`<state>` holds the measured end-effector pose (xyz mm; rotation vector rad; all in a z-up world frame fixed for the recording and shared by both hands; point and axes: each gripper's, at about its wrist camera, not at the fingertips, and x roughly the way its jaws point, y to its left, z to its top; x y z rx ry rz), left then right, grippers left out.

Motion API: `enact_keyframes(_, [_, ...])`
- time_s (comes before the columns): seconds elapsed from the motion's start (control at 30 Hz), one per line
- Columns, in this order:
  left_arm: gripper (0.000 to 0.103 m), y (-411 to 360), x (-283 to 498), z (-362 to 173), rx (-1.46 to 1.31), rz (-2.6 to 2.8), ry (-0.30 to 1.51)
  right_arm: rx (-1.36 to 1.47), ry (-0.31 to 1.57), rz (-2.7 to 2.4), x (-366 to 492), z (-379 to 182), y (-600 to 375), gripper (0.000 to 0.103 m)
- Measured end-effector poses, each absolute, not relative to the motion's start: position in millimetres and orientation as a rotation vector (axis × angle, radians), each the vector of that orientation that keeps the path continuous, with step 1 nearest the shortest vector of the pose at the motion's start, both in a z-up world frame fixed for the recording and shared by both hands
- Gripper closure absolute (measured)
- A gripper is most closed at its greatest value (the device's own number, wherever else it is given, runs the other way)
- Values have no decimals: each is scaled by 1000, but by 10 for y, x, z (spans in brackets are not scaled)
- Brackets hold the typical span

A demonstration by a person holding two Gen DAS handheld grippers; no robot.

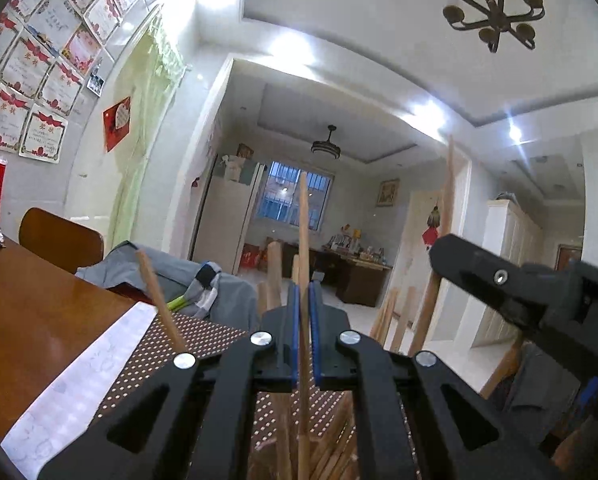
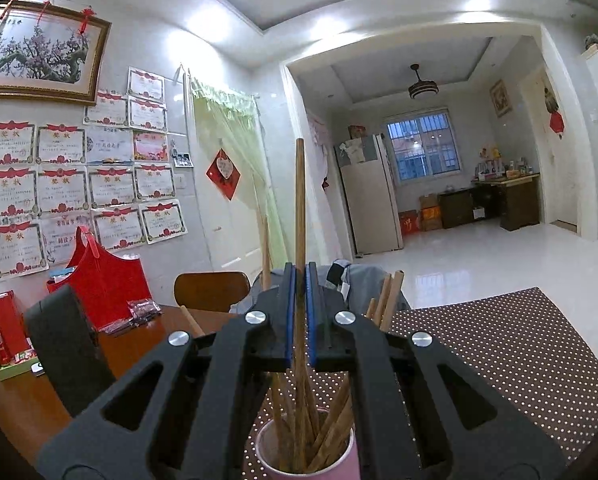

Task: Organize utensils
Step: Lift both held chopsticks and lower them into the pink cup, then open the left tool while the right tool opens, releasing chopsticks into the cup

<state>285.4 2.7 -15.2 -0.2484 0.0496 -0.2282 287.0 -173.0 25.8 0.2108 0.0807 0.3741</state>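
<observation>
1. Left tongs [image 1: 304, 292] are clenched on one upright wooden chopstick [image 1: 304, 240].
2. Right tongs [image 2: 300, 280] grip a darker chopstick [image 2: 299, 200], its lower end in the pink cup [image 2: 339, 466].
3. The cup of chopsticks stands near, on the dotted mat [image 2: 499, 360] over the bench [image 2: 147, 344].

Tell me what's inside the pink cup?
The pink cup holds a bunch of wooden chopsticks standing on end. The right claw is shut on one chopstick above it. The cup's bottom is hidden by the sticks and the picture's edge.
</observation>
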Motion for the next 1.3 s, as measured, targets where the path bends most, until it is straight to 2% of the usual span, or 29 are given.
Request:
enact_keyframes(0.17, [96, 66, 2740, -155, -209, -206, 84, 216, 88, 374, 2797, 272, -1744, 98])
enact_keyframes(0.23, [79, 84, 2691, -151, -199, -187, 102, 203, 89, 368, 2761, 256, -1721, 98])
enact_keyframes(0.27, [74, 84, 2673, -153, -196, -182, 108, 193, 92, 363, 2743, 242, -1704, 98])
enact_keyframes(0.43, [73, 108, 2529, -81, -132, -118, 135, 174, 113, 354, 2670, 179, -1654, 98])
enact_keyframes(0.67, [60, 131, 2330, -28, -46, -56, 172, 155, 148, 349, 2588, 94, -1589, 98])
enact_keyframes(0.83, [57, 219, 2288, -71, -58, -43, 198, 144, 181, 349, 2562, -4, -1577, 97])
enact_keyframes(1.3, [57, 216, 2291, -140, -23, -19, 224, 119, 279, 354, 2662, -279, -1501, 97])
